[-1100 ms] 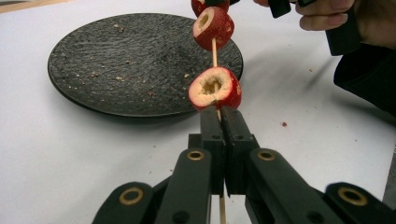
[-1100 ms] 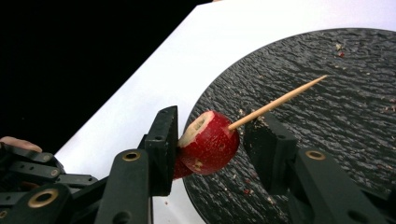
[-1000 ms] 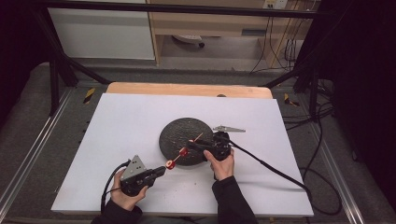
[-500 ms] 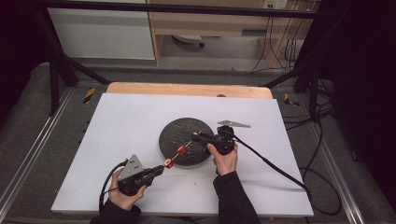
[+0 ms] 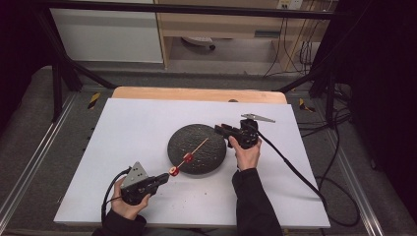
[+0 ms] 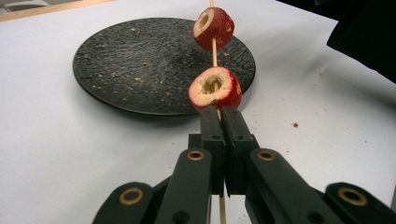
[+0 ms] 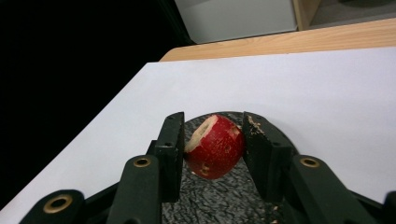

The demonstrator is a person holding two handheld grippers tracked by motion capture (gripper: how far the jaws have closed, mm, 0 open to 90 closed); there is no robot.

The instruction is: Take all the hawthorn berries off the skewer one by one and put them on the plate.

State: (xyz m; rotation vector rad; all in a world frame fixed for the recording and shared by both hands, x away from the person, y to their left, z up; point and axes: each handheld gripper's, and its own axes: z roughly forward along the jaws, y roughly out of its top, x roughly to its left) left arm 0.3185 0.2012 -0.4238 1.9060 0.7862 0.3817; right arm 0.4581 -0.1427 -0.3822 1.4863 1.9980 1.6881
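Observation:
My left gripper [image 5: 164, 178] [image 6: 220, 112] is shut on the lower end of a thin wooden skewer [image 5: 199, 146] [image 6: 214, 49]. The skewer slants up over a round black plate [image 5: 211, 153] [image 6: 140, 70] in the middle of the table. Two cored red fruit pieces are threaded on it, one [image 5: 173, 171] [image 6: 215, 88] right at the jaw tips and another [image 5: 188, 158] [image 6: 215, 27] a little farther up. At the plate's far right rim, my right gripper [image 5: 219, 129] [image 7: 212, 119] is shut on a third red fruit piece [image 7: 215, 148], held above the plate [image 7: 210, 200].
A white sheet [image 5: 137, 128] covers the table, with a wooden edge [image 5: 196, 93] at the back. Crumbs lie on the plate and on the sheet near it. The right gripper's cable [image 5: 290, 164] trails off to the right front.
My right gripper has drawn back from the skewer's tip toward the plate's far right, carrying a red fruit piece. The left gripper and skewer have stayed nearly still.

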